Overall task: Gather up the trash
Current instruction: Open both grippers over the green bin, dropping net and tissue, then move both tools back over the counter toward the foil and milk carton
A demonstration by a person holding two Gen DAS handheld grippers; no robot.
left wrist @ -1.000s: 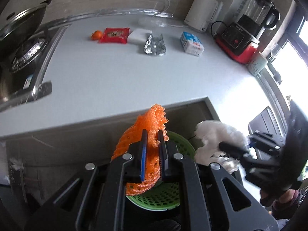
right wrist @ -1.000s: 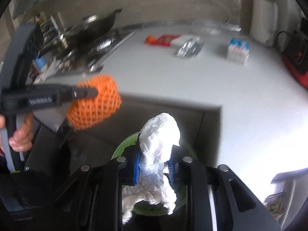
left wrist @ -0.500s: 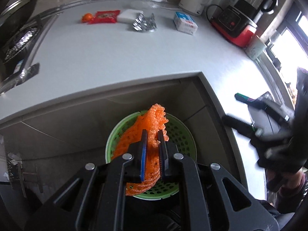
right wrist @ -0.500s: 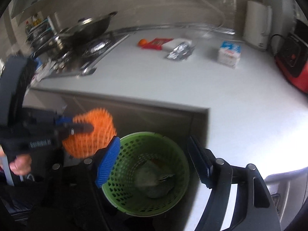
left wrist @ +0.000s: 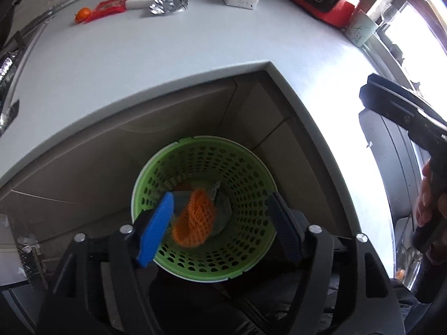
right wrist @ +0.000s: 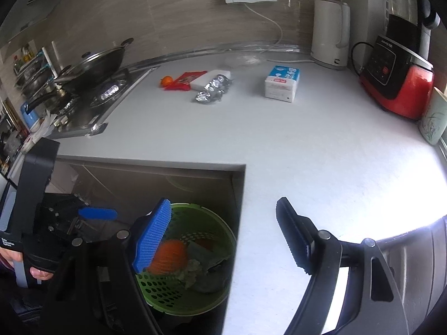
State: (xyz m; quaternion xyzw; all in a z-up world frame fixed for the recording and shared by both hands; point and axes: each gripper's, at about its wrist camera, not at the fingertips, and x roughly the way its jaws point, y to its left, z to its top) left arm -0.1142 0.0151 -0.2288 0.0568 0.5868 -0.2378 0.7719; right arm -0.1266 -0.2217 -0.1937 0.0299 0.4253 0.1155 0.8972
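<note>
The left gripper (left wrist: 220, 223) hangs over the green perforated bin (left wrist: 251, 262), which stands on the floor below the counter (left wrist: 139, 64). Its jaws are opening wide, with nothing pressed between them. The orange foam net (left wrist: 194, 220) lies inside the bin, on top of other trash. The right gripper (right wrist: 223, 234) is also opening, empty, above the counter edge beside the bin.

Trash remains at the counter's far side: a foil ball (right wrist: 213, 90), a red wrapper (right wrist: 185, 80) and a milk carton (right wrist: 282, 83). I think the light bin can tip if a finger catches its rim. The crumpled foil may slip from wide pads.
</note>
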